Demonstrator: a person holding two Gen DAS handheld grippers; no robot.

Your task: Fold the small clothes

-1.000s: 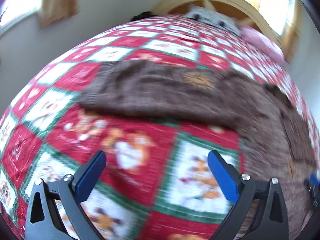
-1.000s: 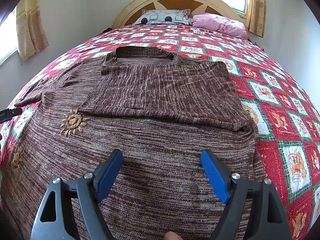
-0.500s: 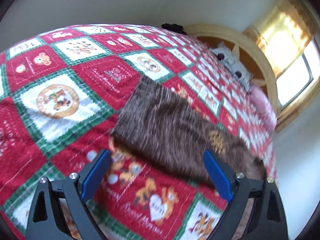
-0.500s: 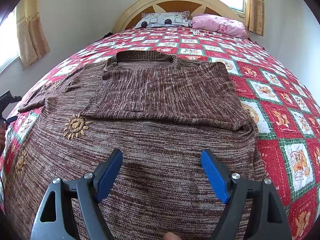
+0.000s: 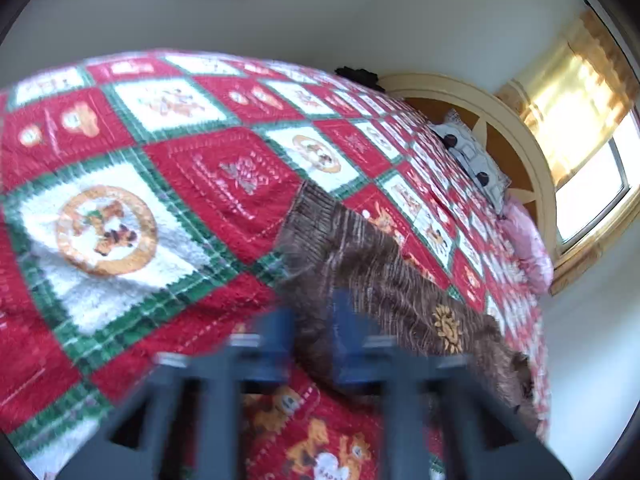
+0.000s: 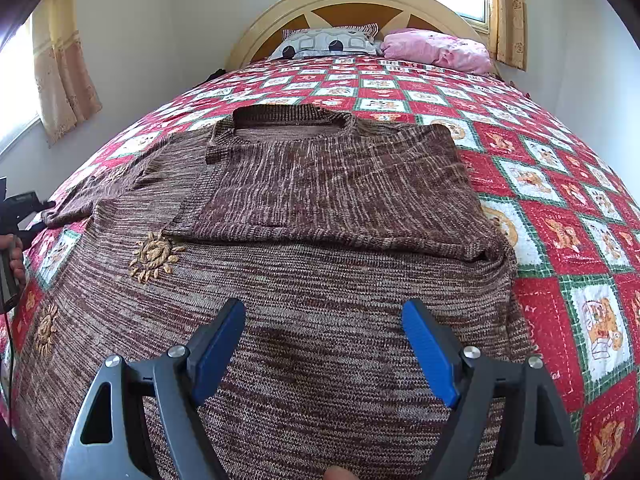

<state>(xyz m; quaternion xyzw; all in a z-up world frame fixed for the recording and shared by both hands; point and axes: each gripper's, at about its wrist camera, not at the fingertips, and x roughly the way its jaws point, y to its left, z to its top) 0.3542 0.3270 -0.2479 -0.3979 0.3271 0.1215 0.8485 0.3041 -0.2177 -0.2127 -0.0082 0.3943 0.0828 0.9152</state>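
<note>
While the bed (image 6: 560,168) carries the sweater (image 6: 320,272) spread flat, the left hand-held gripper (image 5: 312,344) has just been closing and pinches its sleeve (image 5: 360,264); the right hand-held gripper (image 6: 324,344) hovers wide above the hem.

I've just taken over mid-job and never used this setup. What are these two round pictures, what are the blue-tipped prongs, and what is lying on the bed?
No robot here: a person carries a hand-held gripper in each hand, each with a fisheye camera looking along its blue pads. In the left wrist view, the left hand-held gripper has just been closing and pinches the outstretched sleeve of the brown knitted sweater, which lies on the red, white and green patchwork quilt. In the right wrist view, the right hand-held gripper hangs open over the sweater's hem, holding nothing.
</note>
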